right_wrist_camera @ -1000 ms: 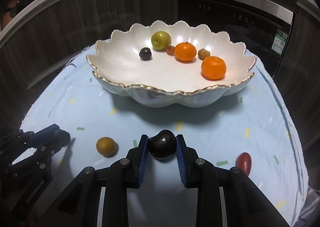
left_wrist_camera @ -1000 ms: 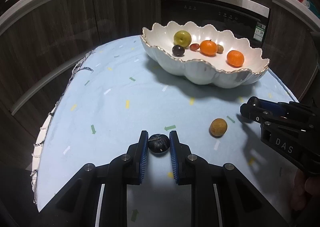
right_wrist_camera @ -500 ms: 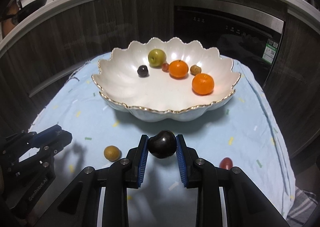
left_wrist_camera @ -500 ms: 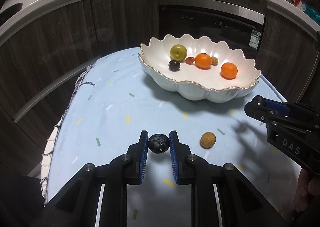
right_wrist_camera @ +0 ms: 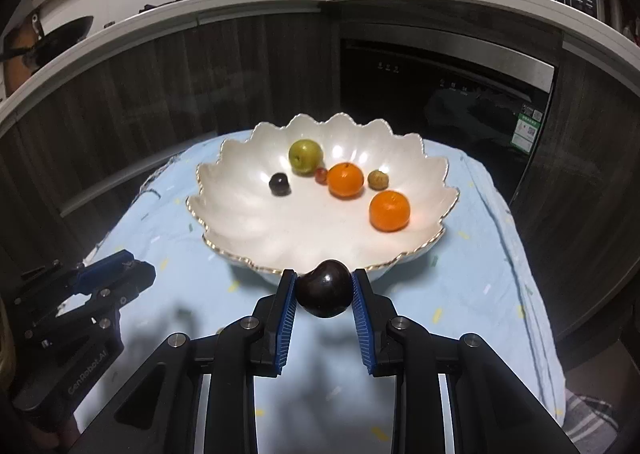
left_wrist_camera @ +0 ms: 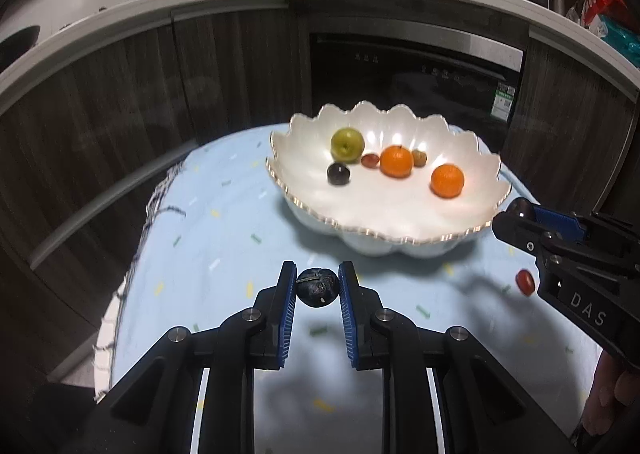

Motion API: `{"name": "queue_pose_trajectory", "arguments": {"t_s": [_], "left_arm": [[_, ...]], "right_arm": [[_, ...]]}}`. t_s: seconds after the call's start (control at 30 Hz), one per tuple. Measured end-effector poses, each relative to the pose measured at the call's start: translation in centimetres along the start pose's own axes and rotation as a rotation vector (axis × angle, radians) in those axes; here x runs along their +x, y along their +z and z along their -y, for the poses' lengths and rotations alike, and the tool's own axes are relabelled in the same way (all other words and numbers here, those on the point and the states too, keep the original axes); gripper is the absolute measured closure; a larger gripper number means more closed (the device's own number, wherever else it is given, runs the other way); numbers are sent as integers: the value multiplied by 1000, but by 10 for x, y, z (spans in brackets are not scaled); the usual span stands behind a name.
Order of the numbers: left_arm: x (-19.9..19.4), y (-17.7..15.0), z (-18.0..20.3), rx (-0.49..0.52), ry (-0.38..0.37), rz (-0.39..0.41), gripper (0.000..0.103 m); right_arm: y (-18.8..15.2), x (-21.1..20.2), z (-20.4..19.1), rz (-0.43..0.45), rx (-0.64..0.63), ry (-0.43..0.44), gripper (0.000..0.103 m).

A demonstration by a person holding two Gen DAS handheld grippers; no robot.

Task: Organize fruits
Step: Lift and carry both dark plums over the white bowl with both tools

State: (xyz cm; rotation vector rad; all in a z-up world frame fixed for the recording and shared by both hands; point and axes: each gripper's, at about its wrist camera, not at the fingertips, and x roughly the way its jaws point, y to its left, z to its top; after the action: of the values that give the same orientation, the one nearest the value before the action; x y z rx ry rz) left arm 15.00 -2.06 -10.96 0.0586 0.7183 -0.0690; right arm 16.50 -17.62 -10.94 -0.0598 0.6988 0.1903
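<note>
A wrinkled dark fruit sits clamped between the pads of the left gripper and a glossy dark plum between those of the right gripper, both held above the blue cloth before the scalloped white bowl holding two oranges.

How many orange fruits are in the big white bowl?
2. One orange fruit sits near the middle of the bowl, beside the small red one; the other orange fruit lies toward the bowl's right side. None seem hidden.
</note>
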Motion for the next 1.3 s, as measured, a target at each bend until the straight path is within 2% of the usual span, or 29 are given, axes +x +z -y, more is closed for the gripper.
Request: {"name": "queue_pose_trajectory", "arguments": {"t_s": [0.37, 0.87, 1.3], "left_arm": [[6, 37, 8, 7, -17, 41, 81], [20, 70, 7, -5, -23, 60, 81], [35, 83, -2, -5, -28, 54, 81]], "right_arm": [[20, 0, 17, 33, 30, -8, 74], [52, 0, 26, 76, 15, -14, 74], [72, 11, 19, 91, -7, -12, 74]]}}
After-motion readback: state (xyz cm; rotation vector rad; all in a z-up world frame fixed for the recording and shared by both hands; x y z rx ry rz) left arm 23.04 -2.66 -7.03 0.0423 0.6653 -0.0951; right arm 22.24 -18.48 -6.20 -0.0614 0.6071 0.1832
